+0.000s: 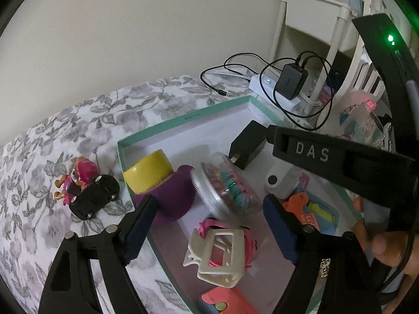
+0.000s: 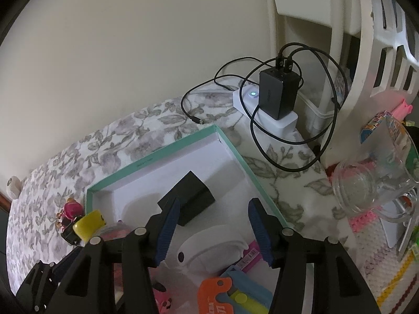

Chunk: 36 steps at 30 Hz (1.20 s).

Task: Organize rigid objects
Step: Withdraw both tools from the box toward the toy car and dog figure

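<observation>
A: Where's the jar, which way does it point?

B: Clear jar (image 1: 227, 183) lies on its side in the teal-rimmed box (image 1: 183, 120), silver lid toward lower left, long axis running up-right. Left gripper (image 1: 209, 231) hangs over it, jaws spread wide, nothing between the pads.

A: Around it?

B: Yellow cup (image 1: 148, 170) touching a purple one to its left, cream hair clip (image 1: 216, 256) nearer the camera. Right gripper (image 2: 214, 231) spread, empty, above a white device (image 2: 209, 248); black block (image 2: 191, 196) beyond.
</observation>
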Motion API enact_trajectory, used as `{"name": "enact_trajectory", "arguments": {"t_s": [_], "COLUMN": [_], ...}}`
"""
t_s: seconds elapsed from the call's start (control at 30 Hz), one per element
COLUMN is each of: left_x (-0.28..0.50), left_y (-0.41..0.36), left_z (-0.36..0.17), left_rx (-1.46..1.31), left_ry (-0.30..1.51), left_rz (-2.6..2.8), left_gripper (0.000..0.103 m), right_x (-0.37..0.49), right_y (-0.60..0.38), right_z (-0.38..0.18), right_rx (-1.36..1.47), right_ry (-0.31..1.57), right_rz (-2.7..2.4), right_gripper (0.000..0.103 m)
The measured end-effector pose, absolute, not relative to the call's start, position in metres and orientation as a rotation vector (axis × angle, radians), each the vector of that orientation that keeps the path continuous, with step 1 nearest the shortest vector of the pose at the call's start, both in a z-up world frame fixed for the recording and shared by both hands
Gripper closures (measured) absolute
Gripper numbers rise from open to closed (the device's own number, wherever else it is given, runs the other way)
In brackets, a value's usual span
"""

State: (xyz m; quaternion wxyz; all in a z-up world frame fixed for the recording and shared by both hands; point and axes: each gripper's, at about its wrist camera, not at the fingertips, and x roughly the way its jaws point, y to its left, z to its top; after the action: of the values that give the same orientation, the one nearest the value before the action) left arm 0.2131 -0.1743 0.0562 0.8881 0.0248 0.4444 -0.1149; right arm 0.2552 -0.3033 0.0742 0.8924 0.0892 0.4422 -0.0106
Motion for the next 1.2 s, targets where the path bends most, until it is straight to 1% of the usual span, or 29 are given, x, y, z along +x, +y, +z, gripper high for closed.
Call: {"name": "enact_trajectory", "arguments": {"t_s": [0.37,0.43,0.47,0.5,0.57,0.63,0.7,0.77,0.97,1.07,1.2], "left_x": [0.216,0.217,0.218,0.219,0.222,0.223,0.224,0.225,0.223,0.221,0.219], "left_y": [-0.146,-0.135,-0.128,-0.119,-0.104,-0.086,-0.071,-0.056,-0.020,-0.007,0.012], "left_z": [0.079,0.084,0.087,0.089,0.091,0.090,0.088,0.086,0.079,0.076,0.075], "left_rx": [-0.013,-0.039,-0.056,-0.075,-0.105,-0.137,-0.166,-0.196,-0.273,-0.296,-0.292], "left_ry": [0.908,0.895,0.891,0.890,0.888,0.888,0.892,0.900,0.906,0.909,0.901], "left_rz": [-0.154,-0.115,-0.090,-0.057,0.001,0.065,0.112,0.148,0.226,0.262,0.329], "left_gripper": [0.018,0.018,0.017,0.016,0.010,0.008,0.008,0.004,0.004,0.004,0.004], "right_x": [0.254,0.254,0.254,0.253,0.252,0.251,0.251,0.251,0.250,0.250,0.250], "right_y": [-0.296,-0.293,-0.292,-0.289,-0.283,-0.275,-0.270,-0.264,-0.251,-0.249,-0.244], "right_z": [0.079,0.080,0.081,0.082,0.084,0.087,0.089,0.091,0.093,0.092,0.093], "right_rx": [0.153,0.153,0.156,0.159,0.148,0.126,0.118,0.111,0.073,0.066,0.043], "right_ry": [0.923,0.924,0.922,0.919,0.919,0.913,0.906,0.901,0.896,0.893,0.887], "right_rz": [-0.017,-0.003,0.006,0.014,0.030,0.046,0.059,0.074,0.084,0.089,0.080], "right_gripper": [0.044,0.039,0.035,0.034,0.034,0.031,0.020,0.014,0.006,0.000,0.000]}}
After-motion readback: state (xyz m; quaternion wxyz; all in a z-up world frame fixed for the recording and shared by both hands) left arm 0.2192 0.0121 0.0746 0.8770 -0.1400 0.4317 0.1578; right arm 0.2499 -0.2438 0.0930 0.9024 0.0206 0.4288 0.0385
